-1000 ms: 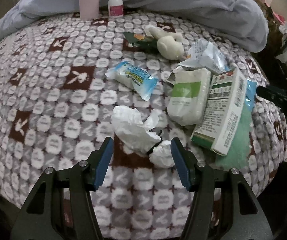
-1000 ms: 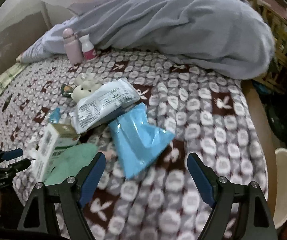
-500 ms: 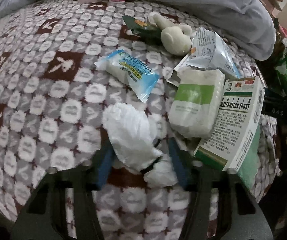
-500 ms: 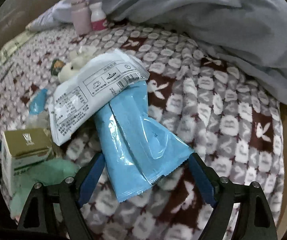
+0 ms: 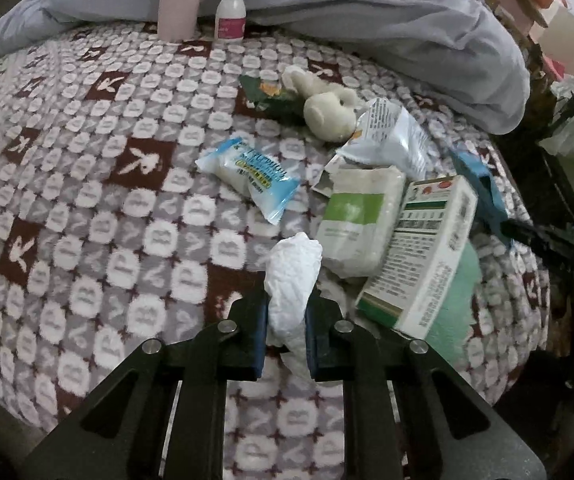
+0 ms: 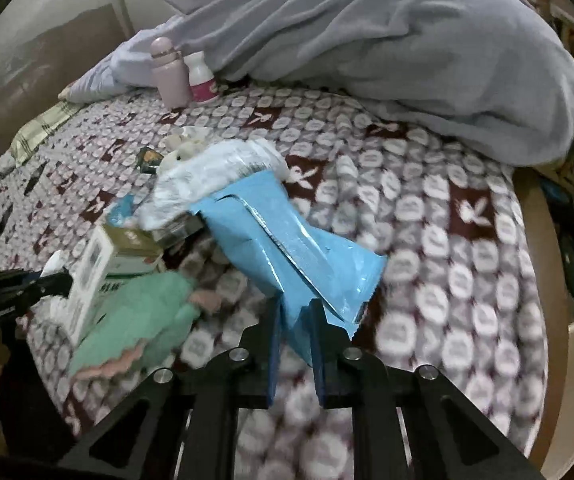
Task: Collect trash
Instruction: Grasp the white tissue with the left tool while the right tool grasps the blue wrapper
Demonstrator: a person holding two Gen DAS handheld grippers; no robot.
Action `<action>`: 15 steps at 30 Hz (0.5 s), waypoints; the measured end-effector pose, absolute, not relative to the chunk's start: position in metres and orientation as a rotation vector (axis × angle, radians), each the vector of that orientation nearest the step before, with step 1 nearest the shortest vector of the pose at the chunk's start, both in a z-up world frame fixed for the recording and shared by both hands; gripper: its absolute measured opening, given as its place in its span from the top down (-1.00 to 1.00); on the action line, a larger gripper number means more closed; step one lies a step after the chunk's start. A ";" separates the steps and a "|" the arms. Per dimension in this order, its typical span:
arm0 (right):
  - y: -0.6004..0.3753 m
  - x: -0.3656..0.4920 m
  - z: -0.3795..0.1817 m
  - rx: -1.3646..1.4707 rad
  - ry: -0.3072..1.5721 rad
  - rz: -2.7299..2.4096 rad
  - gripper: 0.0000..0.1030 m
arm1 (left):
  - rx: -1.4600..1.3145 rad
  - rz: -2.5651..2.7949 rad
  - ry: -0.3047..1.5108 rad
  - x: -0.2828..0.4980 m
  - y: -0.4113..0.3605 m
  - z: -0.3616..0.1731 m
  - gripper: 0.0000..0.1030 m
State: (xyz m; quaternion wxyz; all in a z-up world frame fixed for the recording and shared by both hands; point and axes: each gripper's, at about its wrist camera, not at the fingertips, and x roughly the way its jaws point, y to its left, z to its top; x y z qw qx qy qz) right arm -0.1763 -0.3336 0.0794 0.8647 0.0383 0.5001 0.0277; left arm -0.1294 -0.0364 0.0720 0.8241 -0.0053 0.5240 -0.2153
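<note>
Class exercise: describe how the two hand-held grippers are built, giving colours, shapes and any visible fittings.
Both look alike. The left hand-held gripper and the right hand-held gripper each have black angular frames with triangular cut-outs, two straight black fingers lined with blue pads, and round silver bolt heads at the joints. No cables or sleeves show; no marking can be read.

White tissue [image 5: 293,268], blue wrapper [image 6: 287,252], maroon-and-grey rabbit-print blanket [image 5: 87,200]

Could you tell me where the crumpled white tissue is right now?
In the left wrist view, the crumpled white tissue sits pinched in the left gripper, just left of the green-labelled pack.
</note>
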 end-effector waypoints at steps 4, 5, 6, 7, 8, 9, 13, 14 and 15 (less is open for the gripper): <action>-0.326 -0.196 0.082 0.026 1.111 0.109 0.75 | 0.000 -0.467 1.106 -0.135 -0.035 0.077 0.76; -0.320 -0.201 0.083 0.008 1.122 0.160 0.74 | 0.005 -0.464 1.114 -0.135 -0.035 0.076 0.76; -0.318 -0.202 0.083 -0.002 1.116 0.183 0.64 | 0.008 -0.465 1.123 -0.133 -0.035 0.073 0.76; -0.316 -0.204 0.085 -0.019 1.105 0.178 0.19 | 0.012 -0.464 1.133 -0.132 -0.036 0.070 0.75; -0.316 -0.204 0.087 -0.040 1.087 0.161 -0.32 | 0.010 -0.457 1.140 -0.131 -0.036 0.066 0.74; -0.317 -0.204 0.089 -0.045 1.069 0.158 -0.48 | 0.006 -0.449 1.145 -0.131 -0.035 0.064 0.71; -0.325 -0.190 0.093 -0.044 1.036 0.157 -0.52 | 0.022 -0.440 1.182 -0.129 -0.039 0.051 0.42; -0.326 -0.183 0.091 -0.054 1.036 0.163 -0.52 | 0.027 -0.435 1.190 -0.128 -0.040 0.048 0.29; -0.326 -0.177 0.087 -0.064 1.045 0.177 -0.54 | 0.026 -0.428 1.201 -0.127 -0.040 0.043 0.25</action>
